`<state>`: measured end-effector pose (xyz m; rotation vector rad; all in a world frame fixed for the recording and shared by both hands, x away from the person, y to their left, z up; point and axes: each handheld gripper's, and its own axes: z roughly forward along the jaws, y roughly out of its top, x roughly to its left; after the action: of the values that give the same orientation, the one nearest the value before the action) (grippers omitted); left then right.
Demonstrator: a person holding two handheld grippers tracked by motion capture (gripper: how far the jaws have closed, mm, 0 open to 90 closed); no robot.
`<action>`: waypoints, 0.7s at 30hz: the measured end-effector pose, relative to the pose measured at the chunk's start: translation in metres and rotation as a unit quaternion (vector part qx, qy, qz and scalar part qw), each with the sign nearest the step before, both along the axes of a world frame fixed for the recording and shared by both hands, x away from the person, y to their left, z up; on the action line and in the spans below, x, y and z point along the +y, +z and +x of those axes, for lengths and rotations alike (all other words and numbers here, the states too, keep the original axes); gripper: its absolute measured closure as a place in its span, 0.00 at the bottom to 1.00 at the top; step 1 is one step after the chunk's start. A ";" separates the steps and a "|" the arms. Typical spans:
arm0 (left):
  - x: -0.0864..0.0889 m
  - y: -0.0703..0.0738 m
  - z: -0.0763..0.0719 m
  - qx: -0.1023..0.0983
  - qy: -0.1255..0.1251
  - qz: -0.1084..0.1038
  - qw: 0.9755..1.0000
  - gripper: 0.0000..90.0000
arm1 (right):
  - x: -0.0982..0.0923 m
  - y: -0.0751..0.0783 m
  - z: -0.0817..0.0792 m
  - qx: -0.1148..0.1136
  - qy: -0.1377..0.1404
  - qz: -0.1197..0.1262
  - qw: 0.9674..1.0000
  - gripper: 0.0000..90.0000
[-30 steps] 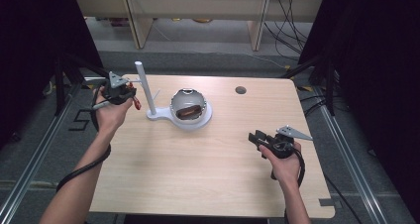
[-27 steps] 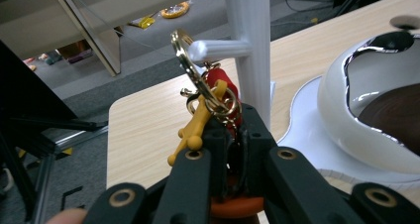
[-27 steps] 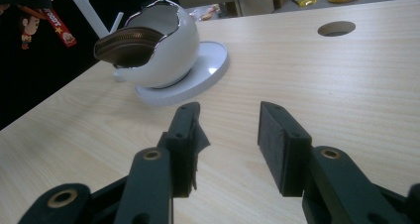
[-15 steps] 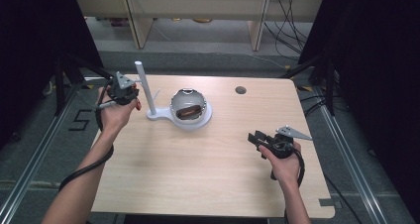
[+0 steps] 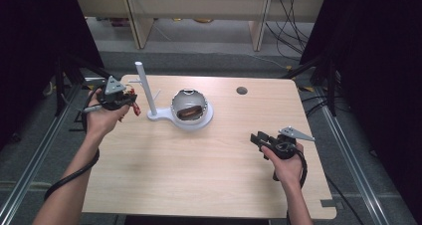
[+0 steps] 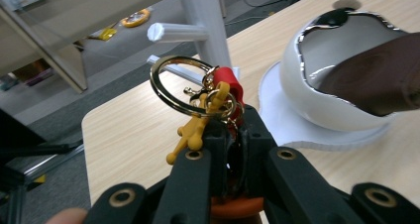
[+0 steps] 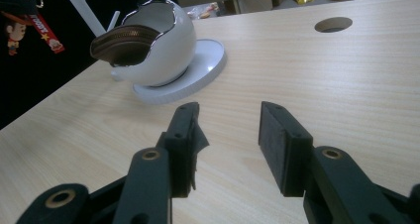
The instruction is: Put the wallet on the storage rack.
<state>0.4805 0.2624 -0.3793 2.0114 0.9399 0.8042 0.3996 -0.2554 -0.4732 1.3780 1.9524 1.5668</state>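
The left gripper (image 5: 130, 104) was held above the table's (image 5: 199, 185) left edge, jaws pinched tight on a keychain (image 6: 208, 102); its gold ring (image 6: 185, 85), a yellow charm (image 6: 195, 130) and a red tag (image 6: 230, 83) stuck up out of the jaws. The keychain sat just beside the white stand (image 5: 143, 88) with side pegs (image 6: 176, 31), not touching it as far as could be told; the stand's base held a white egg-shaped bowl (image 5: 189, 103) with a brown zip pouch (image 7: 129, 43) inside. The right gripper (image 7: 228, 135) rested low over the table's right side, well apart from the bowl, jaws spread with nothing between them; a round hole (image 5: 242, 90) was in the tabletop at the far side.
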 end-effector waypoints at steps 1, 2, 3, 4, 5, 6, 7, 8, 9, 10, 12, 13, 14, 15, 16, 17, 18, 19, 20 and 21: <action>-0.001 0.001 0.000 -0.003 -0.004 -0.013 1.000 0.93 | 0.000 0.000 0.000 0.000 0.003 0.001 1.000 0.67; 0.001 0.004 0.000 0.000 -0.014 -0.006 1.000 0.93 | 0.000 0.000 0.000 0.000 0.003 0.002 1.000 0.67; 0.000 0.007 0.000 0.000 -0.020 -0.011 1.000 0.93 | 0.000 -0.001 0.001 -0.006 0.003 -0.001 1.000 0.67; -0.001 0.008 0.002 -0.002 -0.024 -0.027 0.999 0.93 | 0.000 -0.001 0.001 -0.006 0.003 -0.001 1.000 0.67; -0.001 0.010 0.002 0.003 -0.017 -0.028 0.999 0.93 | 0.000 -0.001 0.001 -0.004 0.003 0.002 1.000 0.67; 0.000 0.012 0.004 0.003 -0.023 -0.030 0.999 0.93 | 0.000 -0.001 0.000 -0.002 0.002 0.002 1.000 0.67; 0.000 0.014 0.006 0.003 -0.026 -0.036 0.999 0.93 | 0.000 -0.001 0.000 -0.002 0.002 0.002 1.000 0.67; 0.002 0.014 0.012 -0.005 -0.039 -0.044 0.998 0.93 | 0.002 0.001 -0.002 0.018 -0.003 0.017 1.000 0.67; 0.003 0.015 0.012 0.010 -0.033 -0.045 0.998 0.93 | 0.002 0.000 -0.002 0.017 -0.001 0.019 1.000 0.67; 0.003 0.013 0.014 0.010 -0.032 -0.062 0.998 0.93 | 0.002 0.000 -0.002 0.016 -0.003 0.018 1.000 0.67; 0.006 0.012 0.018 0.018 -0.032 -0.072 0.997 0.93 | -0.003 0.000 -0.001 0.000 -0.005 -0.006 1.000 0.67; 0.007 0.010 0.020 0.020 -0.036 -0.085 0.995 0.93 | -0.002 -0.001 0.000 -0.001 -0.002 0.006 1.000 0.67; 0.009 0.008 0.022 0.025 -0.037 -0.093 0.995 0.93 | -0.002 -0.001 -0.002 0.011 -0.003 0.016 1.000 0.67; 0.010 0.006 0.023 0.026 -0.037 -0.099 0.994 0.93 | -0.004 -0.002 0.000 -0.005 -0.004 0.003 1.000 0.67; 0.012 0.005 0.024 0.028 -0.036 -0.103 0.994 0.93 | -0.004 -0.002 0.000 -0.005 -0.001 0.005 1.000 0.67; 0.014 0.003 0.025 0.030 -0.037 -0.110 0.993 0.93 | -0.005 -0.002 0.000 -0.005 -0.002 0.006 1.000 0.67; 0.016 0.001 0.027 0.033 -0.040 -0.120 0.991 0.93 | -0.005 -0.002 0.000 -0.005 -0.001 0.006 1.000 0.67; 0.017 0.000 0.028 0.035 -0.040 -0.134 0.990 0.93 | -0.004 -0.002 0.000 -0.005 -0.002 0.006 1.000 0.67; 0.020 -0.002 0.030 0.038 -0.042 -0.148 0.987 0.93 | -0.004 -0.002 0.000 -0.005 -0.002 0.006 1.000 0.67; 0.021 -0.003 0.030 0.039 -0.042 -0.151 0.987 0.93 | -0.004 -0.002 0.000 -0.005 -0.002 0.006 1.000 0.67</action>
<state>0.5108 0.2834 -0.3822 1.8149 0.9529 0.5057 0.3995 -0.2592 -0.4753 1.3755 1.9377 1.5828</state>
